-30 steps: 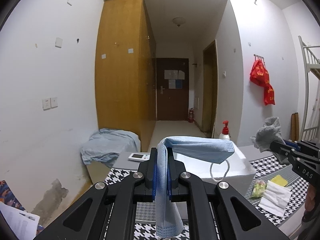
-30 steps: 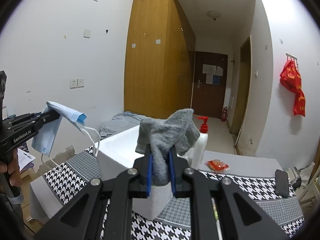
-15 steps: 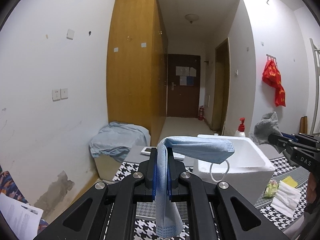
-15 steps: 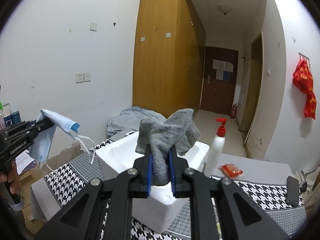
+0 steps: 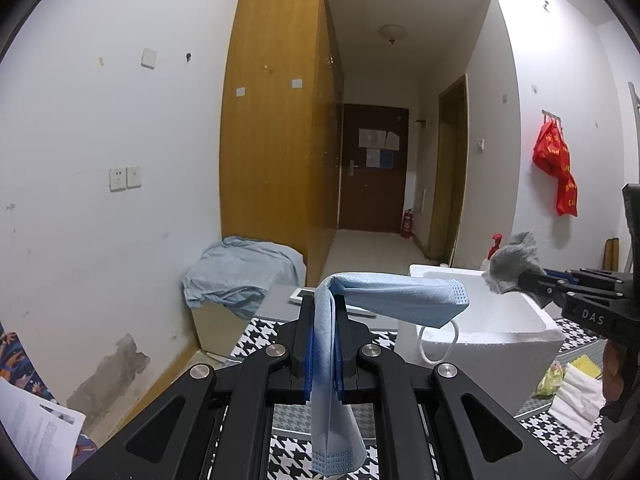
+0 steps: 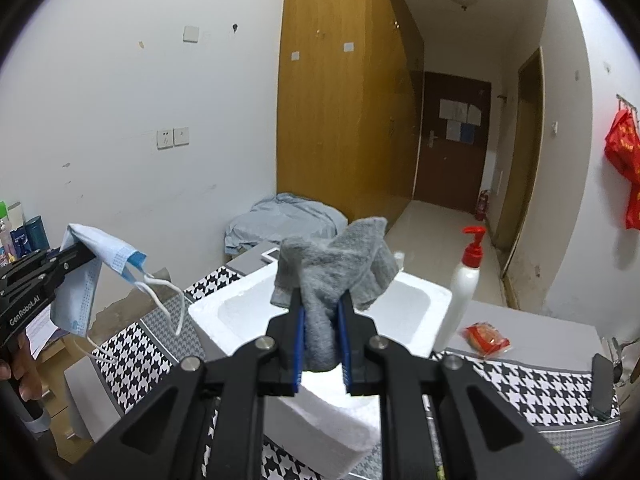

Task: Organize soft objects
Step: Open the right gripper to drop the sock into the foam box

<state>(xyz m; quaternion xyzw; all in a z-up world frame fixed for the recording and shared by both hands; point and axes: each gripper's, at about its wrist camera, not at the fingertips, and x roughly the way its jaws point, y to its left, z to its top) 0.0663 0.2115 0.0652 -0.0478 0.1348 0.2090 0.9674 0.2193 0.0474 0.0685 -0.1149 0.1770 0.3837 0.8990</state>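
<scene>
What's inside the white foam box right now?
The foam box shows only bare white walls inside; the grey cloth in the right gripper covers most of its interior.

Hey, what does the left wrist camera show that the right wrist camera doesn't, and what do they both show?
Only the left wrist view shows the white folded cloth and yellow item on the checked tablecloth. Only the right wrist view shows the red snack packet, the dark phone and the bottles at far left. Both show the white foam box, the blue face mask clamped in the left hand-held gripper, and the grey cloth clamped in the right hand-held gripper.
</scene>
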